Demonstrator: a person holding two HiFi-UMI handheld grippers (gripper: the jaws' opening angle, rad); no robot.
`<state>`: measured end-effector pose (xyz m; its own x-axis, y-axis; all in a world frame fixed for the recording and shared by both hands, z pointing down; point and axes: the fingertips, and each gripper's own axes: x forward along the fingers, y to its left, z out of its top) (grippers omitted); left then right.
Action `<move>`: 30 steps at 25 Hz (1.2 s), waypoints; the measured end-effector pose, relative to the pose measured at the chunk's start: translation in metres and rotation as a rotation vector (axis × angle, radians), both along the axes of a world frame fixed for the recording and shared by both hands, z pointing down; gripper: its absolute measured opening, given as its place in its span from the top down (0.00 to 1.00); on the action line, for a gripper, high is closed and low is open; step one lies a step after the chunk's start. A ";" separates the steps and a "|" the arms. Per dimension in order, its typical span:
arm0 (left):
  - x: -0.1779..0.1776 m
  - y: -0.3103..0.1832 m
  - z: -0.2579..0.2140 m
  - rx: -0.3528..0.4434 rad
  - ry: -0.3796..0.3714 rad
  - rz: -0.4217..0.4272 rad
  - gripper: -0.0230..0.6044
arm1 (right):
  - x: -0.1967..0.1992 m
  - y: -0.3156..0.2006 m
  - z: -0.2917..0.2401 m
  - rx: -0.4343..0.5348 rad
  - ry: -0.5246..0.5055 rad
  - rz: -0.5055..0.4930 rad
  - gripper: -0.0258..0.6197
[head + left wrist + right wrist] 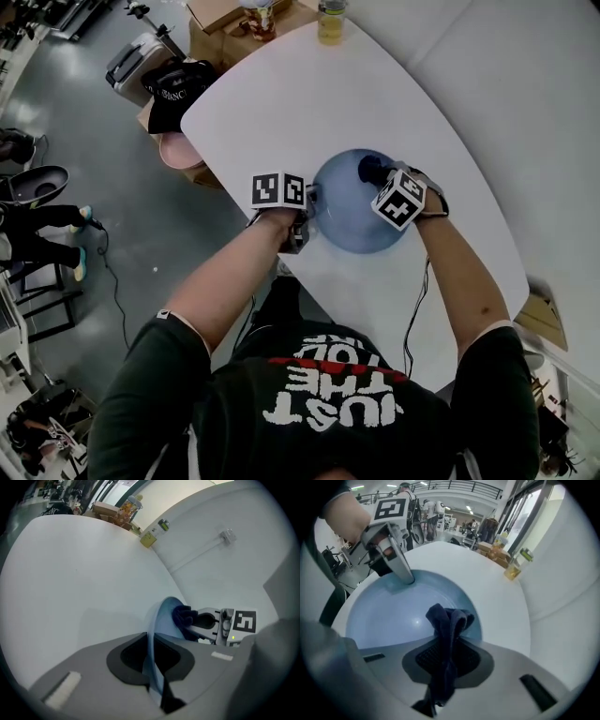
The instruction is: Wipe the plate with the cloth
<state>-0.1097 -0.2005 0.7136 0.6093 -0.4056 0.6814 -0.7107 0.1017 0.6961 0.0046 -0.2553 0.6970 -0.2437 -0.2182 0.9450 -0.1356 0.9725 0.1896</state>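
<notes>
White table (281, 103) spreads under both of my grippers and runs on well ahead of them.

Blue plate (393, 611): round and shallow, on the table near its edge on my side. It sits directly below my right gripper and in front of my left one. Whether the held edge is lifted off the table I cannot tell.

Left gripper (152, 663): jaws pressed together on the plate's rim. In the left gripper view the rim passes edge-on between the two pads and the plate runs away from the jaws. Seen from the right gripper view, its fingers grip the rim on the far side of the plate.

Right gripper (445, 663): points steeply down over the plate's inside, jaws pinching the cloth (447, 620). The cloth is dark blue and bunched. One end is trapped between the pads, and the rest pokes out past the fingertips in a folded wad over the plate's surface. Contact between wad and plate looks likely in the right gripper view, but I cannot confirm it.

Bottle (514, 566): yellowish contents, upright at the table's far end, well beyond both grippers.
</notes>
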 end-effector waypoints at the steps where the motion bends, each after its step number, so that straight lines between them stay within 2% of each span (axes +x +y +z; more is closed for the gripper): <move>1: 0.000 0.000 0.001 -0.003 0.006 -0.016 0.93 | 0.011 0.007 0.000 -0.023 0.028 -0.005 0.89; 5: -0.002 -0.002 0.003 -0.008 0.016 -0.061 0.92 | 0.038 0.050 0.002 -0.122 0.095 -0.066 0.89; 8: -0.002 -0.004 0.001 0.000 0.011 -0.072 0.91 | 0.036 0.088 -0.001 -0.198 0.094 -0.125 0.89; 12: -0.002 -0.003 0.001 0.008 0.003 -0.093 0.91 | 0.019 0.141 0.000 -0.264 0.091 -0.230 0.89; 16: -0.002 -0.004 0.003 0.010 0.002 -0.079 0.91 | -0.023 0.164 0.002 -0.278 0.013 -0.266 0.89; 19: 0.000 -0.003 0.003 0.012 -0.006 -0.045 0.91 | -0.053 0.156 0.002 -0.254 -0.061 -0.220 0.89; 22: 0.000 -0.001 0.001 0.017 -0.004 -0.018 0.91 | -0.074 0.129 0.000 -0.205 -0.141 -0.120 0.89; 26: -0.002 0.000 0.002 -0.004 0.031 -0.021 0.93 | -0.072 0.064 -0.002 -0.116 -0.231 0.086 0.89; 30: -0.004 -0.001 0.003 -0.015 0.021 0.001 0.93 | -0.068 0.004 0.000 0.023 -0.219 0.188 0.89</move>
<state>-0.1133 -0.2015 0.7170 0.6241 -0.3949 0.6742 -0.6957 0.1119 0.7095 -0.0632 -0.2513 0.6967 -0.3947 -0.3001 0.8684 -0.3537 0.9220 0.1578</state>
